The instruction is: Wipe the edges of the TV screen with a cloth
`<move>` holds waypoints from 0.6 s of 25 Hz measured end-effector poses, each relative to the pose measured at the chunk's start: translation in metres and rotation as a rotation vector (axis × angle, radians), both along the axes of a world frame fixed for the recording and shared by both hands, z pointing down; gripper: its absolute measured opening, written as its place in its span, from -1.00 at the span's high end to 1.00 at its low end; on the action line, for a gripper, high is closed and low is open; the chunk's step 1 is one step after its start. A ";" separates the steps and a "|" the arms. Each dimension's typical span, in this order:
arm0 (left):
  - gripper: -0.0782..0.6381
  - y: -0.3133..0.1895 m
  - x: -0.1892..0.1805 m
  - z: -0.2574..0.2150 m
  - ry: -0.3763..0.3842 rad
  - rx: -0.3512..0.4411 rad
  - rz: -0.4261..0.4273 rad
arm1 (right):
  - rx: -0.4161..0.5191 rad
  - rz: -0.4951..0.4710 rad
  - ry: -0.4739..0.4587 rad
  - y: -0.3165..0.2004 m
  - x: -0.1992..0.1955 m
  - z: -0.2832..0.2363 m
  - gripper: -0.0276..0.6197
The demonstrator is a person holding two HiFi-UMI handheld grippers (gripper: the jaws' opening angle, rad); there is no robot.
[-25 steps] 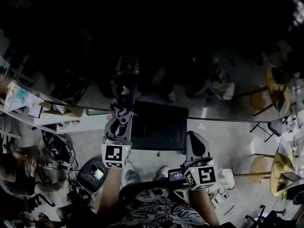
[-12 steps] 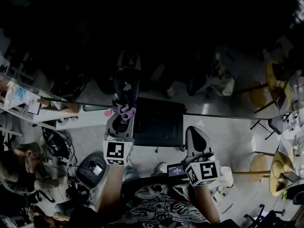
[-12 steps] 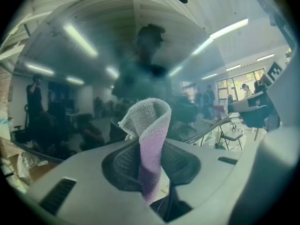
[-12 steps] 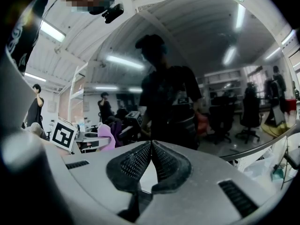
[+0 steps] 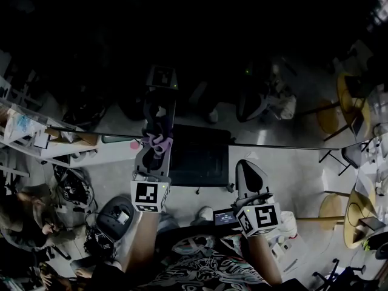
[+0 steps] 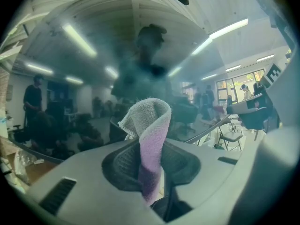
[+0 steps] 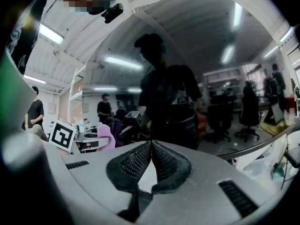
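Observation:
The TV screen [image 5: 200, 53] is dark and glossy, and it mirrors the room and the person. Its lower edge [image 5: 291, 153] runs across the middle of the head view. My left gripper [image 5: 156, 145] is shut on a purple and white cloth [image 5: 155, 143], which is pressed against that edge; the mirror image stands right above it. In the left gripper view the cloth [image 6: 150, 139] sticks up folded between the jaws, close to the screen [image 6: 140, 64]. My right gripper [image 5: 246, 170] hangs lower and to the right, shut and empty, short of the screen [image 7: 168, 78].
A black stand base [image 5: 200, 159] sits under the screen's middle. Left of it are a cluttered shelf [image 5: 30, 132], cables and a dark device [image 5: 118, 220] on the floor, and a person [image 5: 24, 223]. Round yellow stools [image 5: 357, 217] and folding chairs stand at the right.
The left gripper with the cloth has barely shifted along the screen's lower edge. The head view has drifted slightly. The right gripper stays where it was.

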State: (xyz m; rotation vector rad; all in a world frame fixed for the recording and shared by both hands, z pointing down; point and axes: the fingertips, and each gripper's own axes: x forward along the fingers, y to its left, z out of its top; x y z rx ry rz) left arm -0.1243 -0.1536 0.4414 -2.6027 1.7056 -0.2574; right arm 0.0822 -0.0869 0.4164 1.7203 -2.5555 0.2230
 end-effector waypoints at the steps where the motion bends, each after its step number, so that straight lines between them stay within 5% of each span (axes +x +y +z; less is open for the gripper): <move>1: 0.49 0.000 0.002 0.000 -0.002 -0.001 0.001 | -0.002 -0.001 0.000 0.000 0.002 0.001 0.82; 15: 0.49 0.003 0.043 0.002 -0.004 -0.007 0.062 | -0.017 -0.002 -0.014 0.005 0.019 0.007 0.82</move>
